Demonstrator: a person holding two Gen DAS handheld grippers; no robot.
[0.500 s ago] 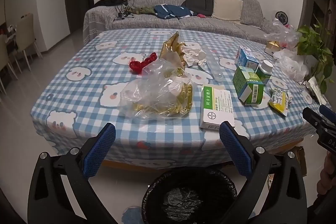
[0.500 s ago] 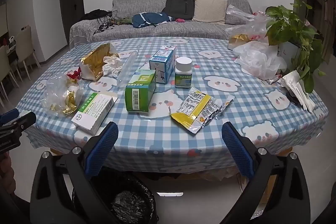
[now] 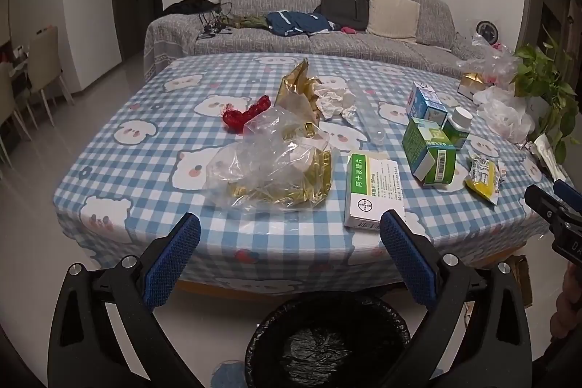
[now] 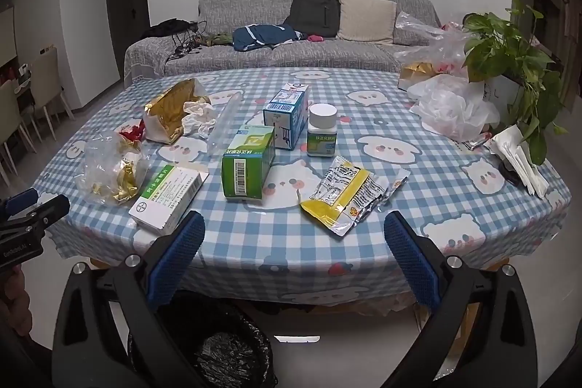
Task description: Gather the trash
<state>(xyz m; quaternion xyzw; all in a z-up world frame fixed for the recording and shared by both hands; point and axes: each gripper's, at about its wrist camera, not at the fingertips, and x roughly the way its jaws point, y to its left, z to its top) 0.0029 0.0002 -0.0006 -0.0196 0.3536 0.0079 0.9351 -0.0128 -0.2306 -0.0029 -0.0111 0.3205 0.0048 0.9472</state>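
Trash lies on the blue checked table [image 3: 152, 170]: a clear plastic bag with gold foil [image 3: 271, 166], a red wrapper [image 3: 243, 115], a gold pouch [image 3: 296, 86], crumpled paper [image 3: 333, 100]. My left gripper [image 3: 289, 242] hangs open before the table edge, nothing between its fingers. In the right wrist view lie a yellow snack packet [image 4: 343, 193], a white medicine box [image 4: 169, 197], a green box [image 4: 247, 166], a blue box [image 4: 289, 113] and a white bottle [image 4: 322, 130]. My right gripper [image 4: 294, 240] is open and empty. A black-lined bin [image 3: 327, 340] stands on the floor below.
White plastic bags [image 4: 451, 104] and a potted plant [image 4: 509, 60] crowd the table's right side, with folded papers [image 4: 520, 159] near the edge. A grey sofa [image 4: 291, 35] with a backpack stands behind. Chairs [image 3: 43, 68] are at the far left.
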